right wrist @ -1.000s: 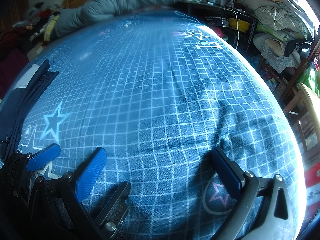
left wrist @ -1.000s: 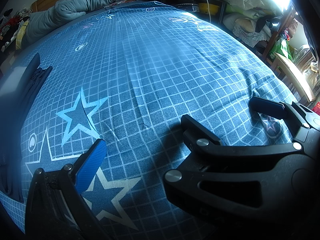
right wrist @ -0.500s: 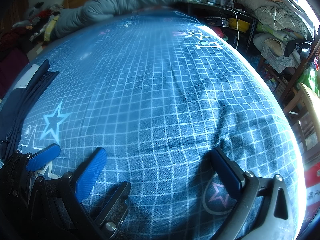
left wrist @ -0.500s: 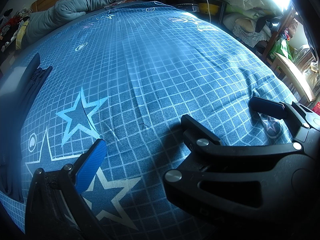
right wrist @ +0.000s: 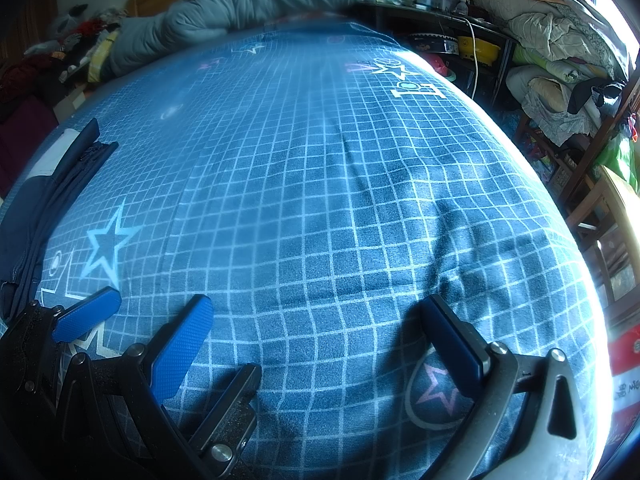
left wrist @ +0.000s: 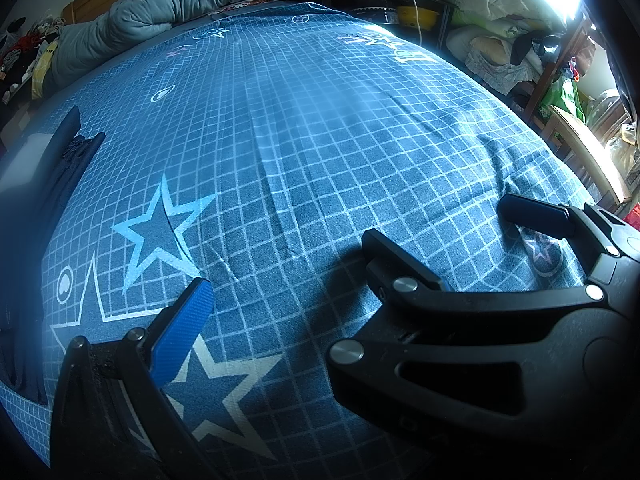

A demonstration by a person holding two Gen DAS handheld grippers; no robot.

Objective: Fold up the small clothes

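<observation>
A dark navy garment (left wrist: 48, 184) with a white patch lies bunched along the left edge of the bed, also at the left in the right wrist view (right wrist: 44, 208). Both grippers hover low over the bare blue checked sheet (left wrist: 312, 152), well to the right of the garment. My left gripper (left wrist: 316, 320) is open and holds nothing; only its blue left pad (left wrist: 180, 332) shows. My right gripper (right wrist: 316, 336) is open with nothing between its pads (right wrist: 452, 340). In the left wrist view the right gripper (left wrist: 460, 236) sits close on the right, covering the left gripper's other finger.
A rolled grey duvet (right wrist: 248, 4) lies across the head of the bed. Beyond the right side stand a dark shelf with bowls (right wrist: 476, 46), piled bedding (right wrist: 552, 32) and a wooden chair (left wrist: 588, 152). Clothes clutter the far left (right wrist: 72, 44).
</observation>
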